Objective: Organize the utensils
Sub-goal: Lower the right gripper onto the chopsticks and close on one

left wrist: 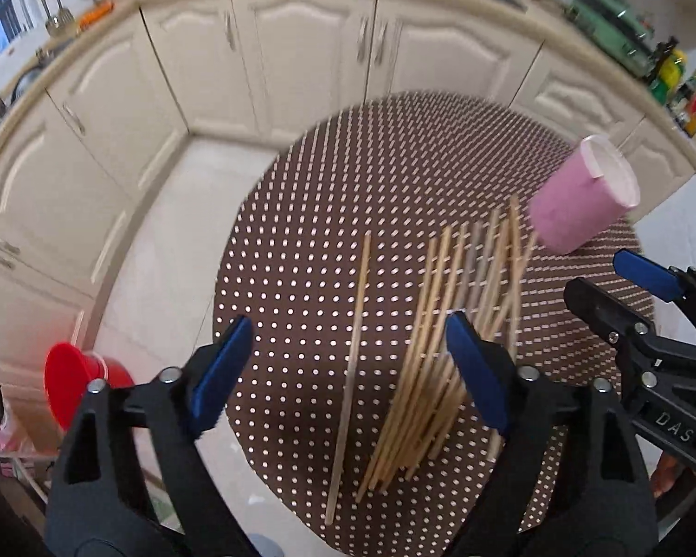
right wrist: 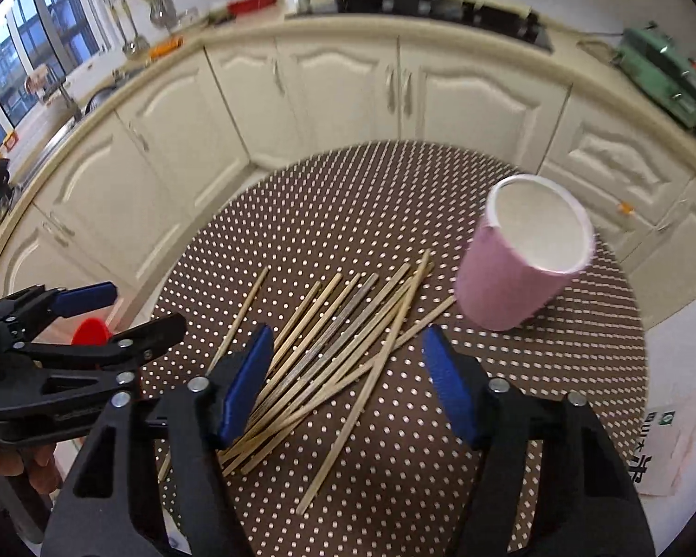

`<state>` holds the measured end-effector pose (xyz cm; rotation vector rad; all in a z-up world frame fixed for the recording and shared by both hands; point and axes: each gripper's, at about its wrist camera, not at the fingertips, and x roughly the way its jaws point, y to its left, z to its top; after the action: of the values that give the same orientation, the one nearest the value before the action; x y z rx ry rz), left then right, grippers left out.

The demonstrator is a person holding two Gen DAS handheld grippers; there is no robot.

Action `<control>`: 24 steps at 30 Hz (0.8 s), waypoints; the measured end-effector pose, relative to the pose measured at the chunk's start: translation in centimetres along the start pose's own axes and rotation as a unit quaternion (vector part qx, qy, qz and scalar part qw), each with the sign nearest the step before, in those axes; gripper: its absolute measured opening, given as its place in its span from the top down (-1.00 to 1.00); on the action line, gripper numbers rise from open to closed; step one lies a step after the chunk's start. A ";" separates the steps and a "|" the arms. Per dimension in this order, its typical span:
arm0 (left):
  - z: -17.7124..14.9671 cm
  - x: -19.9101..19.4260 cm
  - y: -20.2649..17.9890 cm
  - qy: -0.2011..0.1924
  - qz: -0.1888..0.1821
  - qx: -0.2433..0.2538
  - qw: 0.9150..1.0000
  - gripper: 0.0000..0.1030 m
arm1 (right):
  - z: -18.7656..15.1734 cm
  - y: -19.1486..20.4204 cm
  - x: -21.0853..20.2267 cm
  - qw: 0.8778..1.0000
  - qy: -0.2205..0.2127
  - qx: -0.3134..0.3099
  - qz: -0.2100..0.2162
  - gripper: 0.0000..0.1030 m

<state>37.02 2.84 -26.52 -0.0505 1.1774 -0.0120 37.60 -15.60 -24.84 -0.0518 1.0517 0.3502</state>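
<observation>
Cream kitchen cabinets back your dotted round table [right wrist: 394, 171], where chopsticks [right wrist: 329, 352] lie fanned mid-table beside the upright pink cup [right wrist: 519, 269] near its right edge; left gripper [left wrist: 348, 366] and right gripper [right wrist: 343, 371] hover open, empty, so careless closing may scatter sticks.

Bamboo chopsticks [right wrist: 329, 348] lie loosely fanned, one stray at 9 o'clock; pink cup [right wrist: 524, 255] upright at 2 o'clock.
</observation>
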 end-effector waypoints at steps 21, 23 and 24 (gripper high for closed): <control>3.9 11.0 -0.3 0.134 -0.034 0.042 0.989 0.28 | 1.6 -3.0 7.0 0.992 0.075 0.082 -0.066 0.08; 4.4 11.1 -0.5 0.134 -0.038 0.050 0.989 0.29 | 1.5 -3.4 7.3 0.989 0.079 0.101 -0.076 0.14; 4.5 11.3 -0.5 0.136 -0.039 0.052 0.989 0.29 | 1.5 -3.7 7.5 0.987 0.081 0.110 -0.082 0.16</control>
<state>45.51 2.07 -35.19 -0.0017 1.4445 -0.1529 43.33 -16.82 -30.93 0.0324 1.2327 0.0794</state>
